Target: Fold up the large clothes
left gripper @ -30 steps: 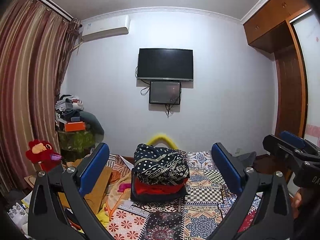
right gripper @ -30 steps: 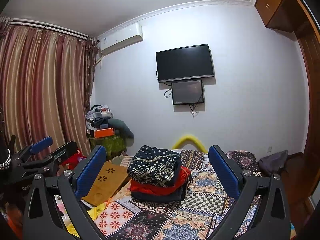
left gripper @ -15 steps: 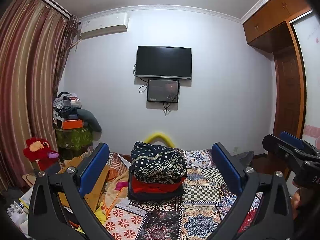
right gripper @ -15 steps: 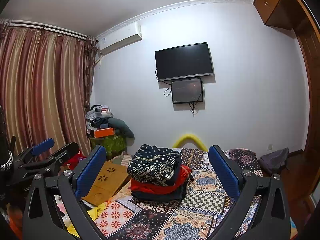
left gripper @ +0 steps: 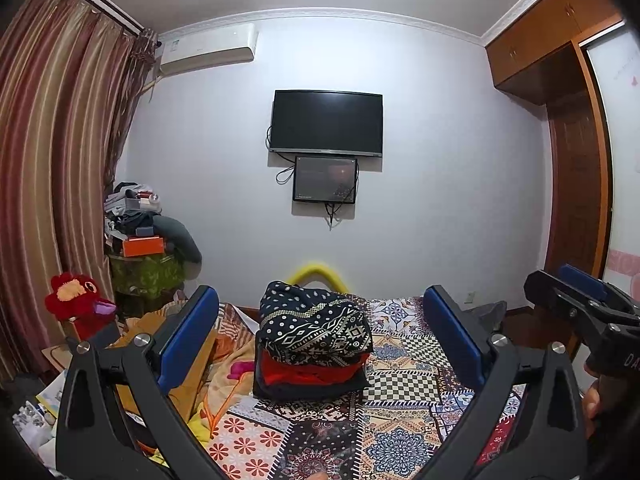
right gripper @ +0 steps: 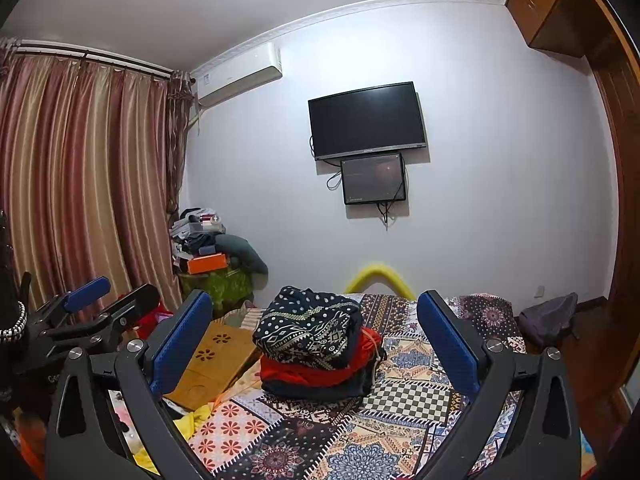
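Both views tipped up slightly; left claw (left gripper: pixel 320 332), right claw (right gripper: pixel 314 330) gaping, empty.

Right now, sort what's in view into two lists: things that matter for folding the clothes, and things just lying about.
For the job:
- stack of folded clothes
- patchwork bedspread it sits on
- left hand-held gripper, open, holding nothing
- right hand-held gripper, open, holding nothing

Just lying about:
- red plush toy
- wooden lap tray
- orange box on the corner pile
- grey backpack

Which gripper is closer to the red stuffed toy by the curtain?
Left. The left gripper is held on the red stuffed toy's side; the right gripper is held farther across the bed.
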The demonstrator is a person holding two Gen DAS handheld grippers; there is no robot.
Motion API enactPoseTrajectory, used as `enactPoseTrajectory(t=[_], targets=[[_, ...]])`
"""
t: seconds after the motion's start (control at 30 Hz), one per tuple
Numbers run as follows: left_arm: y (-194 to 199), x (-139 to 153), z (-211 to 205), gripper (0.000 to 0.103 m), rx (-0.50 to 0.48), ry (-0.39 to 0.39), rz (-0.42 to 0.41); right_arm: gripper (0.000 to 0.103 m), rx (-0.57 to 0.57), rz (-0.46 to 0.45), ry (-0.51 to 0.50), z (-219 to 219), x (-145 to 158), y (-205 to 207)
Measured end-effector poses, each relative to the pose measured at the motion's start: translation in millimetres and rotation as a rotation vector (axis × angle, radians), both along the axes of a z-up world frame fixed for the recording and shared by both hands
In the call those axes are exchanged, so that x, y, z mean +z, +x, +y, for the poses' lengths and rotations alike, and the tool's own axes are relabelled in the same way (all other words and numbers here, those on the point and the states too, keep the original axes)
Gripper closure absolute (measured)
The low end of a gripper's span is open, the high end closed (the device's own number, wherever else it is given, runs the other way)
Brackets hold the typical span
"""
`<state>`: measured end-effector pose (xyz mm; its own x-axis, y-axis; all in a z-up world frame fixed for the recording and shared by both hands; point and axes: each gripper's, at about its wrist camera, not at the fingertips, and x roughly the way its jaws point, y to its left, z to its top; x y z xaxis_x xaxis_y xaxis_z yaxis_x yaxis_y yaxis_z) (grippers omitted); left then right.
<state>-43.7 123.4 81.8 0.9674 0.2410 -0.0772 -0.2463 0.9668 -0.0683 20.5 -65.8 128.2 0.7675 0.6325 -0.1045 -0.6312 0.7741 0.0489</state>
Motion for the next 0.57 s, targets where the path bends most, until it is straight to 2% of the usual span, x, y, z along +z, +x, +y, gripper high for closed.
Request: enactPoseTrajectory(t=[0.57], targets=[[3.5, -3.6, 0.5, 0.000, -0.004, -0.002, 0.017, 0.001, -0.002, 0.009, -0.017, 8.8, -2.2, 0.9]])
